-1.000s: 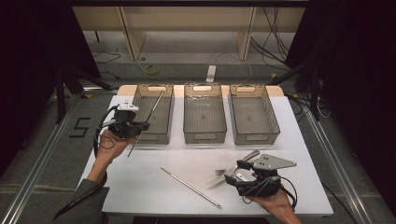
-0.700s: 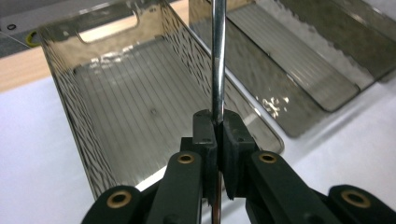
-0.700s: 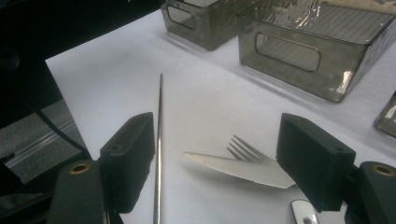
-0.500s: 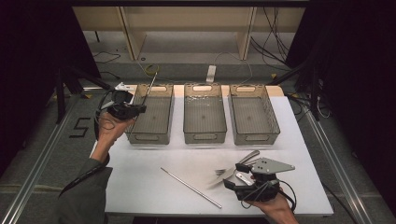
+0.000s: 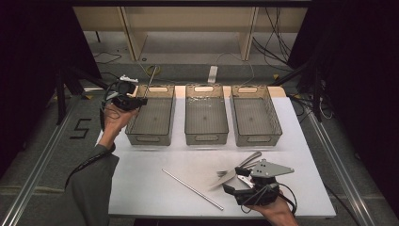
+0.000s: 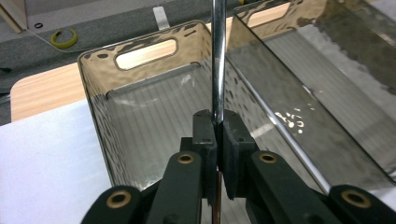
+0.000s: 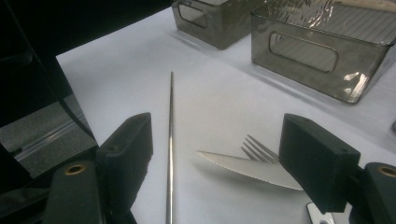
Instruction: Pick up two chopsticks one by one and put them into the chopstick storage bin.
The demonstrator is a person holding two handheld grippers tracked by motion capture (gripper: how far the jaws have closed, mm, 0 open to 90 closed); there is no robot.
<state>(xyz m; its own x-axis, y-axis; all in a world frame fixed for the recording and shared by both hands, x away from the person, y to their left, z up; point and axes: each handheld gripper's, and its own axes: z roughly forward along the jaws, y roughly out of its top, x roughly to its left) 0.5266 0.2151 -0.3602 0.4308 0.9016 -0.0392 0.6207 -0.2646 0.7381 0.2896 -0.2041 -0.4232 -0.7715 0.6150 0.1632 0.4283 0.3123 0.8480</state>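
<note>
My left gripper (image 5: 138, 100) is shut on a thin metal rod (image 5: 150, 77) that points up and away over the back left corner of the left grey bin (image 5: 141, 139). In the left gripper view the pads (image 6: 205, 140) pinch the metal rod (image 6: 218, 60) above the left grey bin's (image 6: 100, 107) open floor. My right gripper (image 5: 234, 180) rests near the table's front right with its jaws wide open and nothing between its pads. In front of my right gripper (image 7: 219, 154) lie a second rod (image 7: 170, 135), a serrated knife (image 7: 247, 169) and a fork (image 7: 259, 147).
Three grey bins stand in a row at the back of the white table (image 5: 141, 183): the middle bin (image 5: 206, 139) and the right bin (image 5: 256, 139) beside the left one. A second rod (image 5: 193, 189) lies diagonally at the front middle, with cutlery (image 5: 244, 162) by the right gripper.
My left gripper has carried the rod away from the person, from beside the left bin's near end to its far left corner. The right gripper has stayed where it was.
</note>
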